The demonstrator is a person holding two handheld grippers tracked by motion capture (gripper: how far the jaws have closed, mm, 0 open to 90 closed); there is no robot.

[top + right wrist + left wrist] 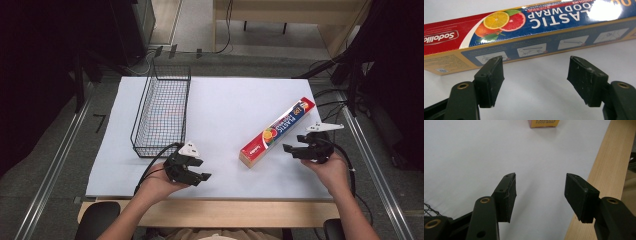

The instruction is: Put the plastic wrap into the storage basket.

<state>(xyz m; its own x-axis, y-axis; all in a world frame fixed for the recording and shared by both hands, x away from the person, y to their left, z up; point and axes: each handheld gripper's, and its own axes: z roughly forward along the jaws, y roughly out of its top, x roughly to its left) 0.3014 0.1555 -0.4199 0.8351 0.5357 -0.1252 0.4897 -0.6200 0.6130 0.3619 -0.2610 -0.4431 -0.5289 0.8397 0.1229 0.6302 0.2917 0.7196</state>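
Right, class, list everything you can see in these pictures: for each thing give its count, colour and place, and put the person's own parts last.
Food wrap box: one, red, blue and yellow with citrus fruit printed on it, lying flat at an angle on the right half of the sheet.
Wire basket: one, black, standing on the left part of the sheet, nothing in it.
White sheet: one, covering the tabletop.
Wooden table edge: one, light wood, along the near side.
Left gripper: one, black, near the basket's front, jaws apart, holding nothing.
Right gripper: one, black, beside the box, jaws apart, not touching it.
Hands: two, at the bottom.
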